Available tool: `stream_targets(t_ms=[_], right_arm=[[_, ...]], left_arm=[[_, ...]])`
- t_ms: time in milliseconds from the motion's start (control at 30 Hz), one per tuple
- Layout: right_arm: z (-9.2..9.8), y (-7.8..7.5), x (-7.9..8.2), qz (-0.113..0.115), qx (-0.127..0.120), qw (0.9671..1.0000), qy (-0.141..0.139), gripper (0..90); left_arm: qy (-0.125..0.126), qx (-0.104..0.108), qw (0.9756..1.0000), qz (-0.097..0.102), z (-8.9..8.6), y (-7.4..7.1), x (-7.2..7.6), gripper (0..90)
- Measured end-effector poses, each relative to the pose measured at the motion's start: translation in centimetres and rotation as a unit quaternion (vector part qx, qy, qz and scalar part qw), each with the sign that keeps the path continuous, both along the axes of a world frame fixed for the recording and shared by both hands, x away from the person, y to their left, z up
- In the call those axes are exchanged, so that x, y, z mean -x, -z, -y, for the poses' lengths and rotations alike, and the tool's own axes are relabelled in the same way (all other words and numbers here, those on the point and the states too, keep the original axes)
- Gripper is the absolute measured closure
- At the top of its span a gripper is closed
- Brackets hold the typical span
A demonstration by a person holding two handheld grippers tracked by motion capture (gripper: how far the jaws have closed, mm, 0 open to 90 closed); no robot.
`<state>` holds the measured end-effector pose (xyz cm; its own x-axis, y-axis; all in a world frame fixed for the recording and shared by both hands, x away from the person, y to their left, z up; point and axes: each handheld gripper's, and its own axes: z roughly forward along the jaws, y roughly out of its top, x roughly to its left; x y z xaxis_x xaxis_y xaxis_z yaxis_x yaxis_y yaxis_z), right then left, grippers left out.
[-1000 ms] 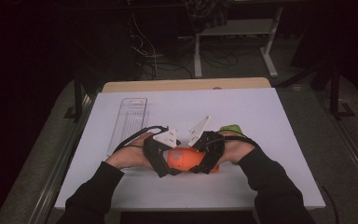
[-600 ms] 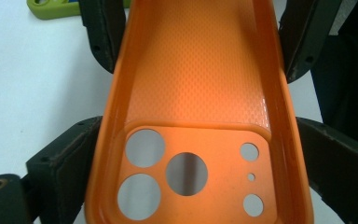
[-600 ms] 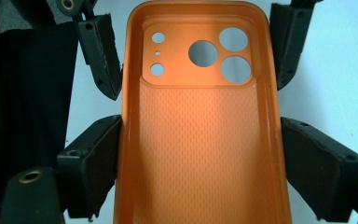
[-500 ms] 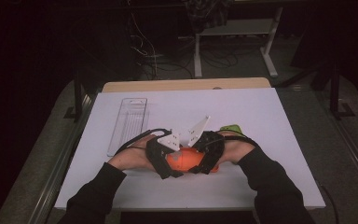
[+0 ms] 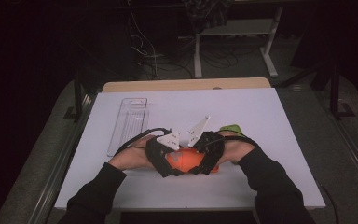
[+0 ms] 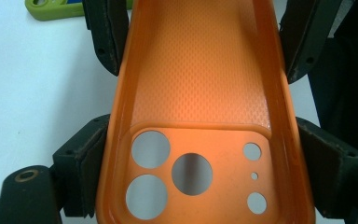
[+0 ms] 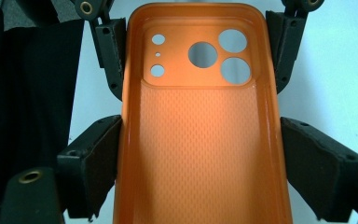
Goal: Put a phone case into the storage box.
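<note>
An orange phone case (image 5: 184,159) with round camera holes lies inner side up between both grippers at the front middle of the white table. My left gripper (image 5: 162,157) grips its camera end (image 6: 191,177) and is shut on its two long sides. Facing it, my right gripper (image 5: 209,155) is shut on the plain end (image 7: 205,154), its pads (image 7: 93,163) pressed against the case's side walls. In each gripper view the other gripper's jaws hold the case's far end.
A clear plastic tray (image 5: 129,122) lies at the back left of the white table (image 5: 261,112). A green object (image 5: 232,129) sits just behind the right hand; its edge (image 6: 56,8) also appears in the left gripper view. Dark floor, cables and a stand lie beyond.
</note>
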<state>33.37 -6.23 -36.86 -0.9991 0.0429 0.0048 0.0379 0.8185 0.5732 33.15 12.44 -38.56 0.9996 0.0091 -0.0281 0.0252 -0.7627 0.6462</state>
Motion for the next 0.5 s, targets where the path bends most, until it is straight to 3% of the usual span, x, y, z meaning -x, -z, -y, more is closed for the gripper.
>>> stream_targets(t_ms=[233,333,400,500], right_arm=[[0.1,0.2,-0.1,-0.014,-0.004,0.9999,-0.001,13.9],[0.3,0.2,-0.1,-0.016,-0.014,0.9998,0.003,11.5],[0.9,-0.1,-0.4,-0.023,-0.035,0.9989,0.022,8.2],[1.6,-0.4,-0.7,-0.020,-0.044,0.9980,0.040,7.9]], left_arm=[[0.002,-0.001,0.9999,-0.014,0.1,0.0,0.0,16.2],[-0.001,-0.003,1.0000,-0.008,0.0,-0.1,-0.1,16.3],[-0.010,-0.001,0.9999,-0.010,-0.3,-0.1,-0.2,16.3],[-0.018,0.001,0.9998,-0.007,-0.5,-0.1,-0.3,16.3]])
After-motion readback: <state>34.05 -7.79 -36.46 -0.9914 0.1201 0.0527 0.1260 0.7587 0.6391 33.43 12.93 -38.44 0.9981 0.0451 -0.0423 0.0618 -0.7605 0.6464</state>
